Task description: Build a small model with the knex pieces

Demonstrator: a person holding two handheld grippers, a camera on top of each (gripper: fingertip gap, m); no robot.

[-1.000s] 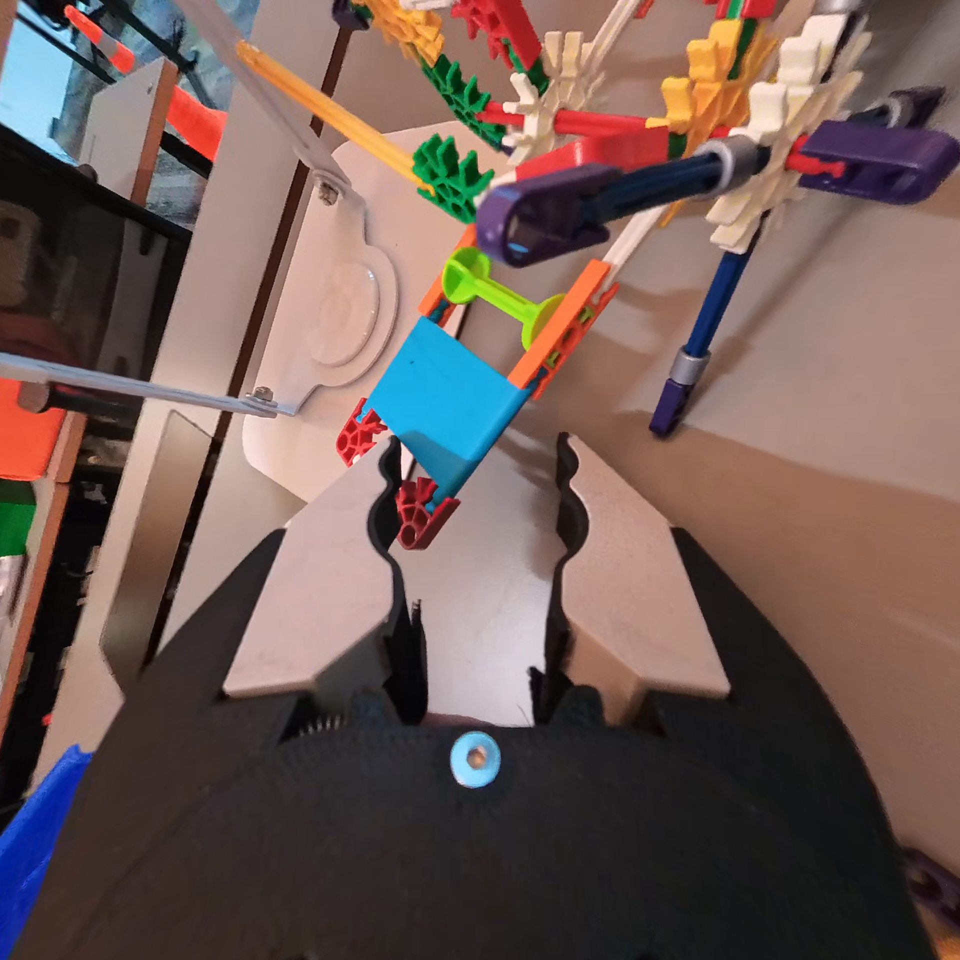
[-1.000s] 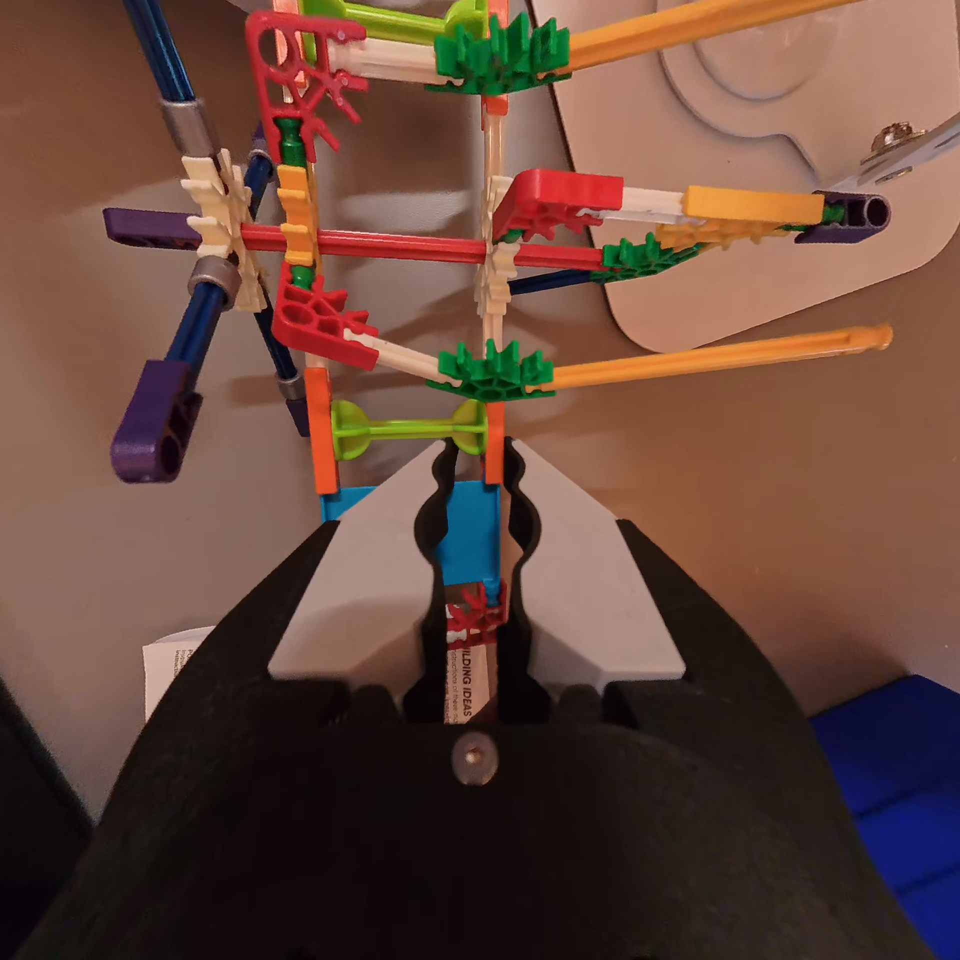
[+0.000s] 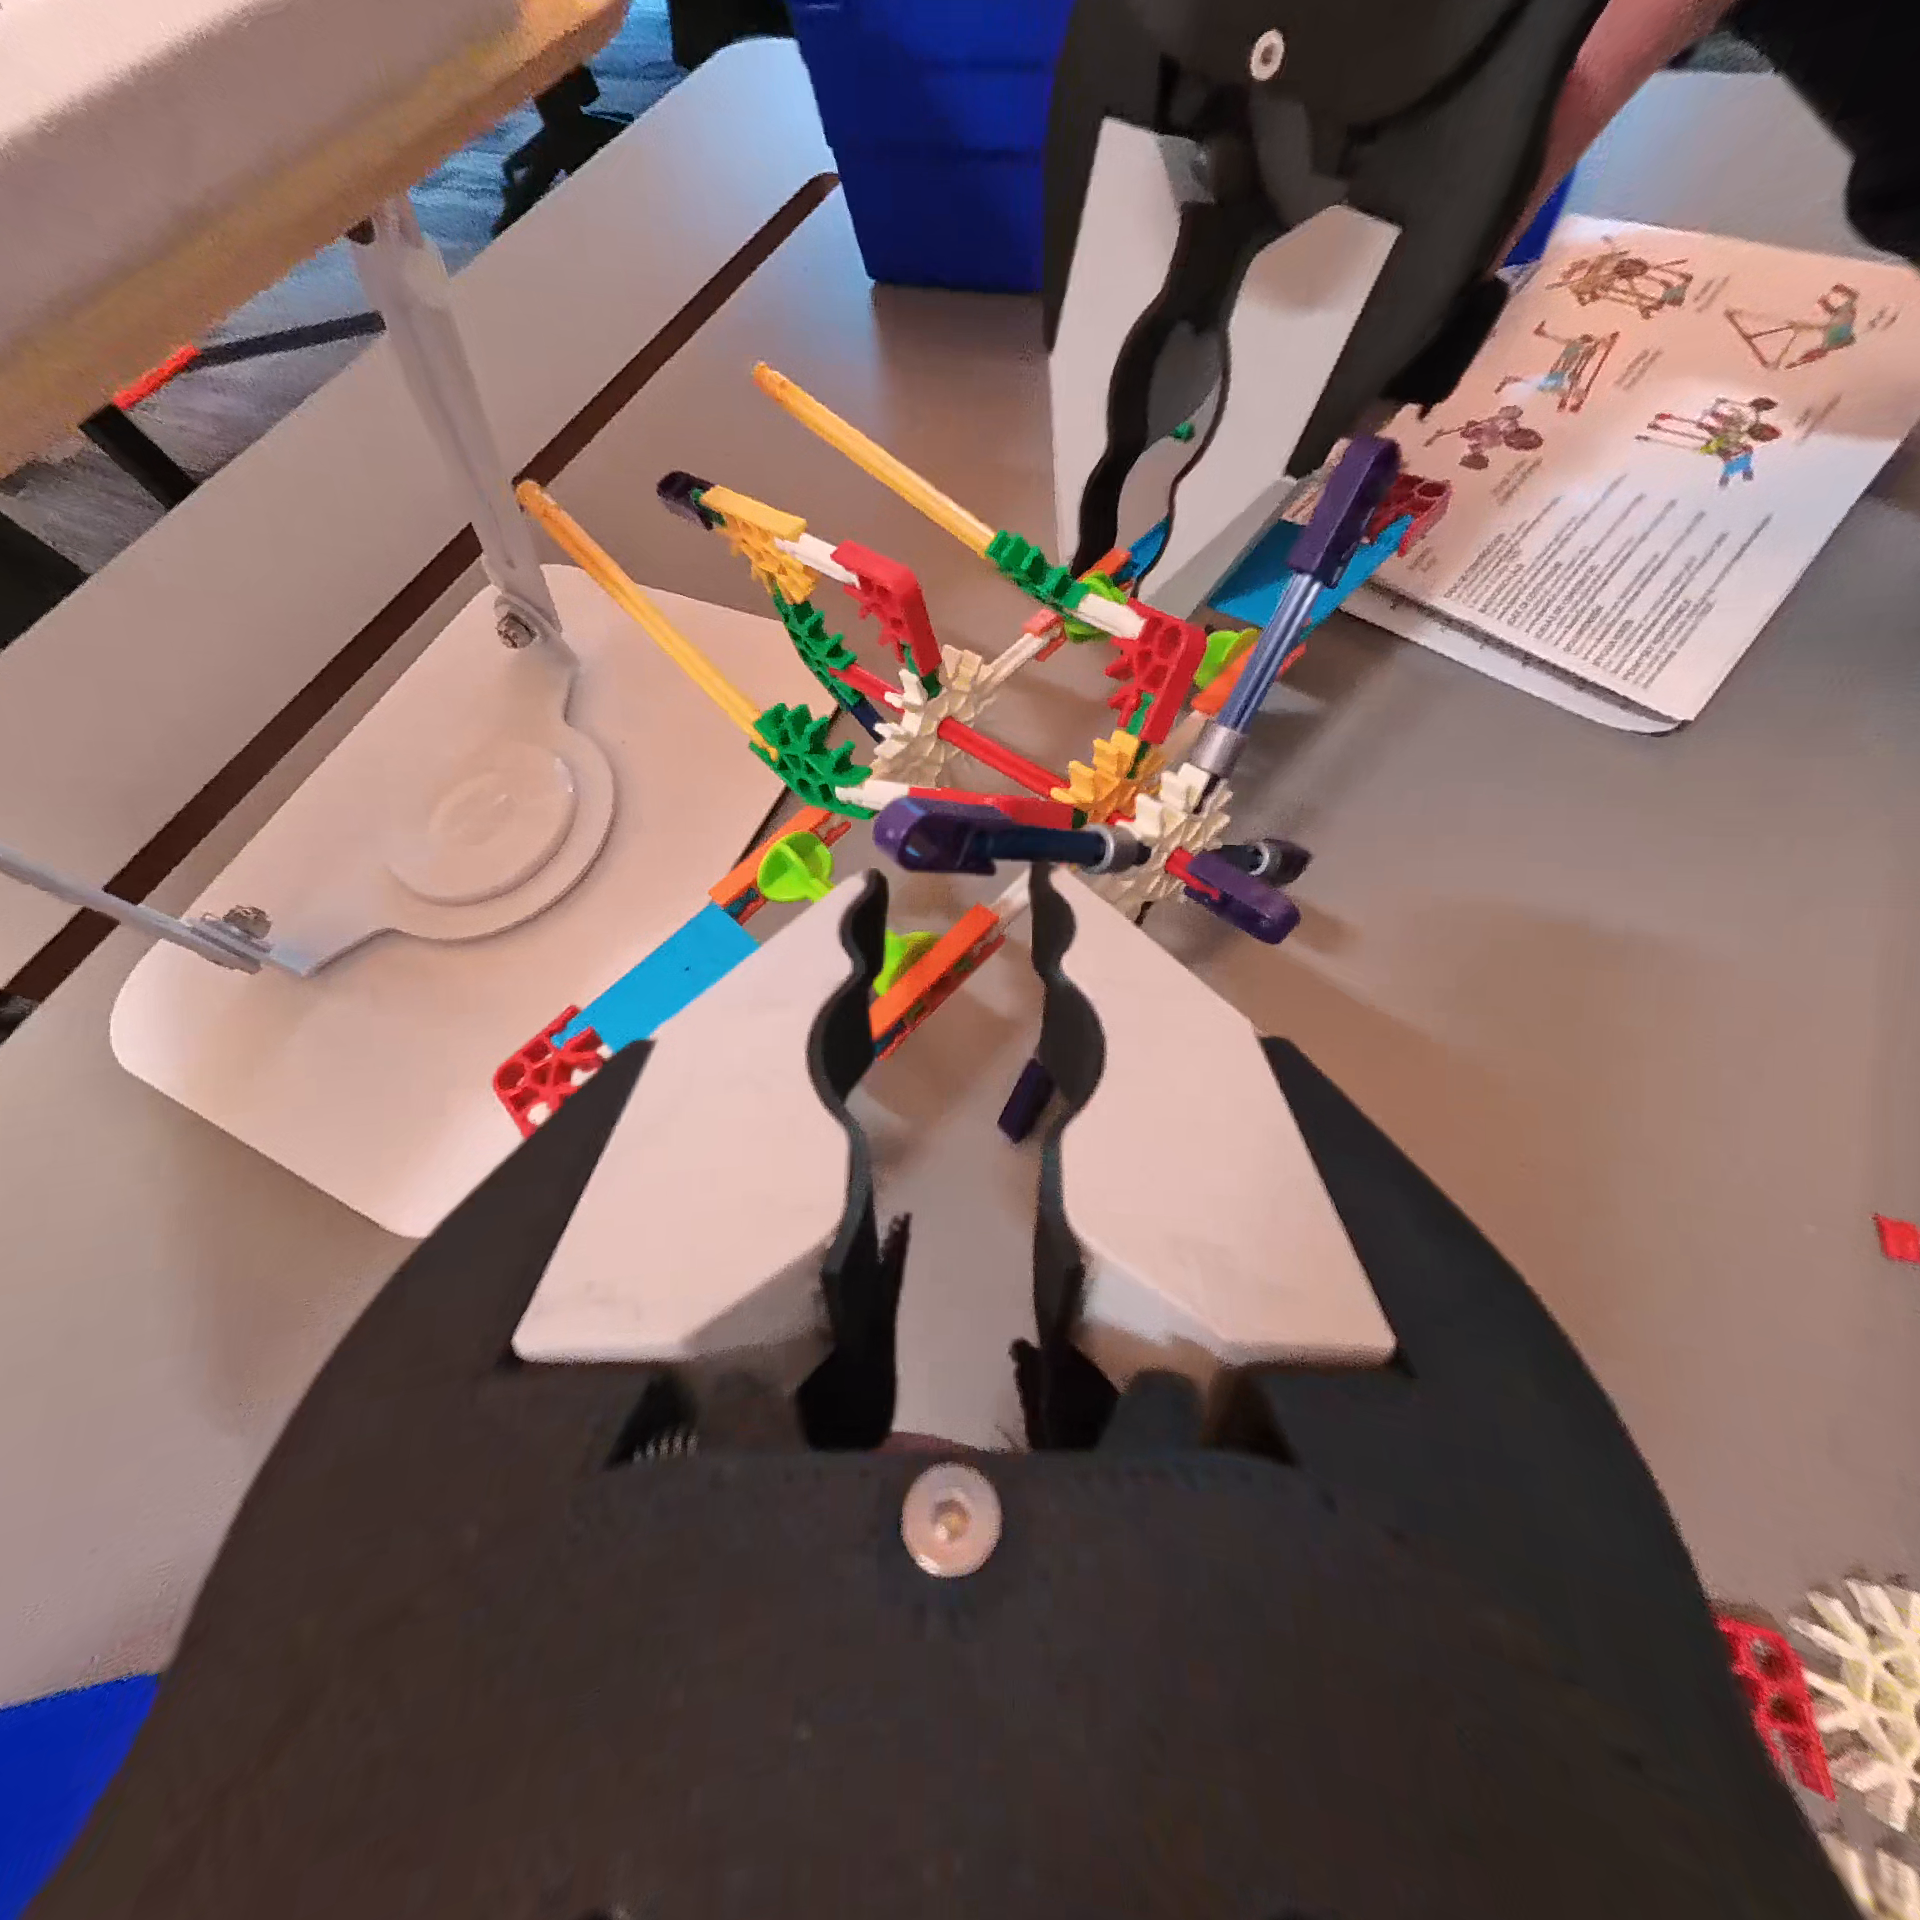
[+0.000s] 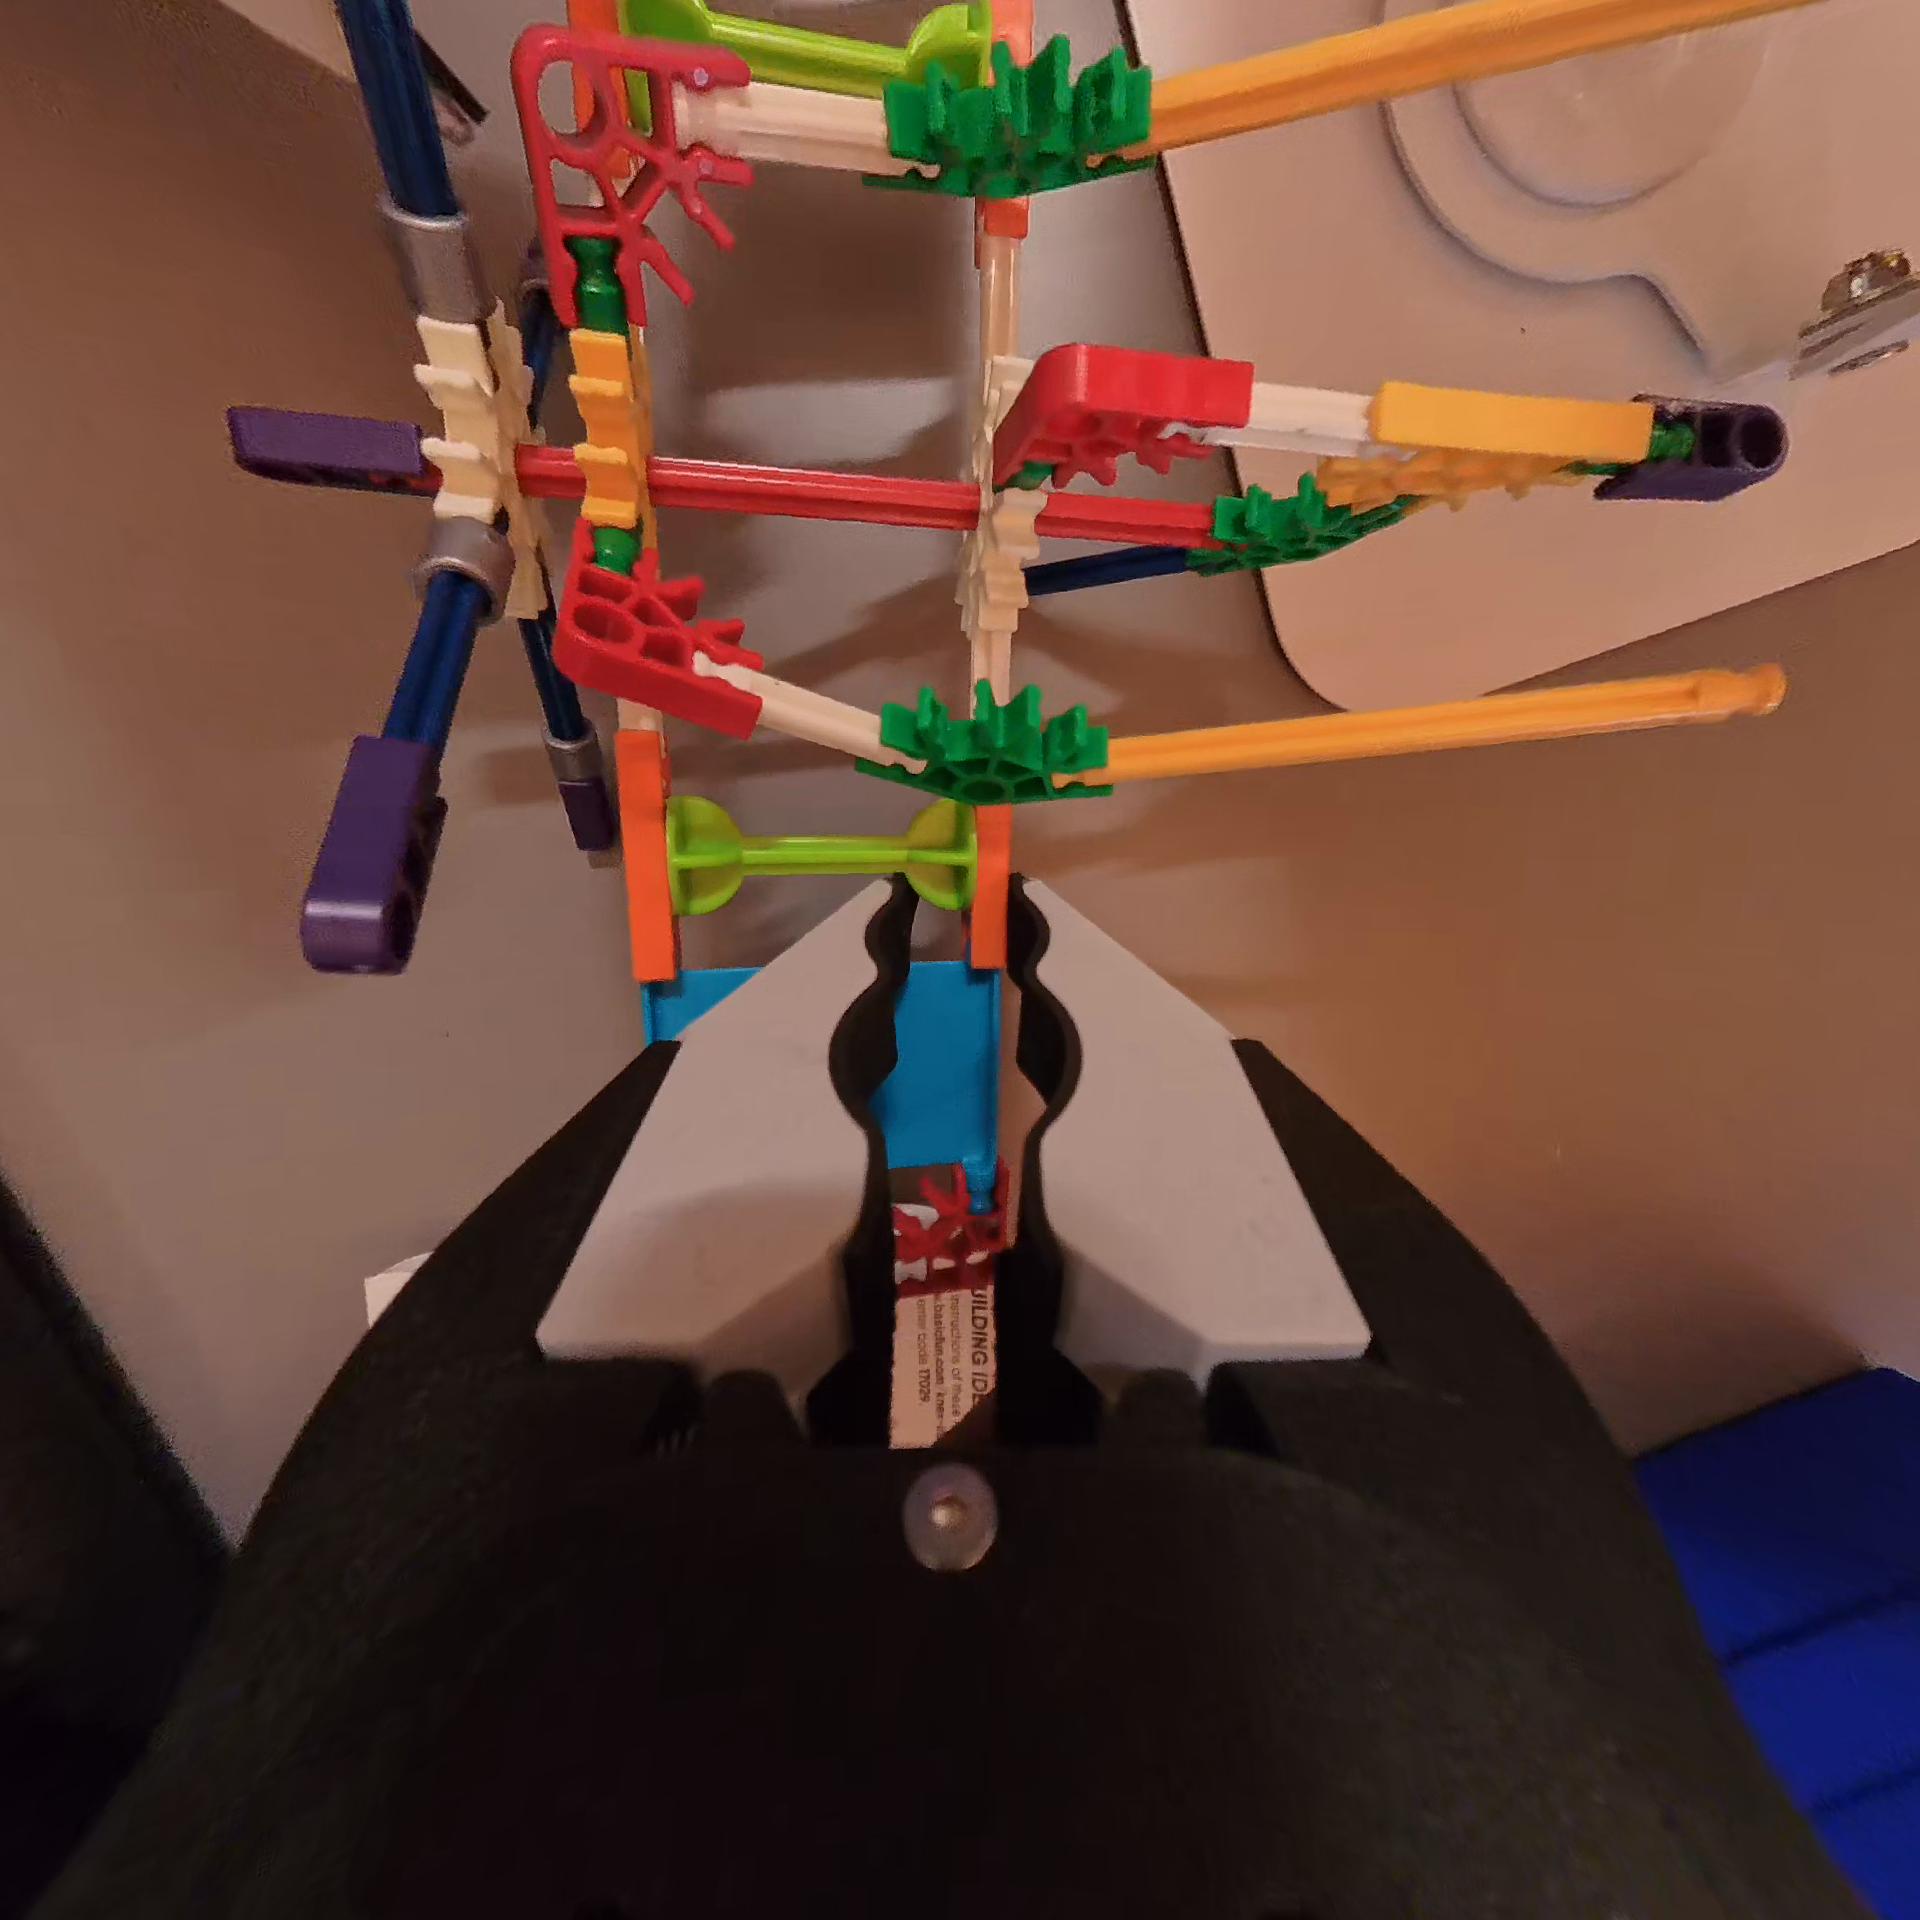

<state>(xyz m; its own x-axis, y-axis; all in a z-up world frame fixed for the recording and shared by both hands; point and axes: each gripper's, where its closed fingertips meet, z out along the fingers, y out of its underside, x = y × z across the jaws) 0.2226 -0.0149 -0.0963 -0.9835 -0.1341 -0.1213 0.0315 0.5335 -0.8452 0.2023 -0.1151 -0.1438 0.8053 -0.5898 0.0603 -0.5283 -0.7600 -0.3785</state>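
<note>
Over the grey worktop (image 3: 1558, 987), the rod-and-connector toy model (image 4: 810, 499) is held by one end. The right tongs (image 4: 956, 904) are clamped on the edge of its blue panel (image 4: 935, 1070). The left tongs (image 3: 951, 894) are spread apart at the opposite end, with an orange bar (image 3: 935, 977) in the gap and nothing pinched. Nearby are an open booklet (image 3: 1662, 468), a white stand base (image 3: 364, 935) and a blue bin (image 3: 935, 156).

Construction-toy model (image 4: 821, 499): red, green, yellow, orange, white, lime, blue, purple pieces; blue panel (image 4: 940, 1060). Grippers black, fingers (image 3: 727, 1122) grey. Table (image 3: 1558, 1039) grey-beige. Bin (image 3: 935, 135) blue. Booklet (image 3: 1662, 468) white, printed.
</note>
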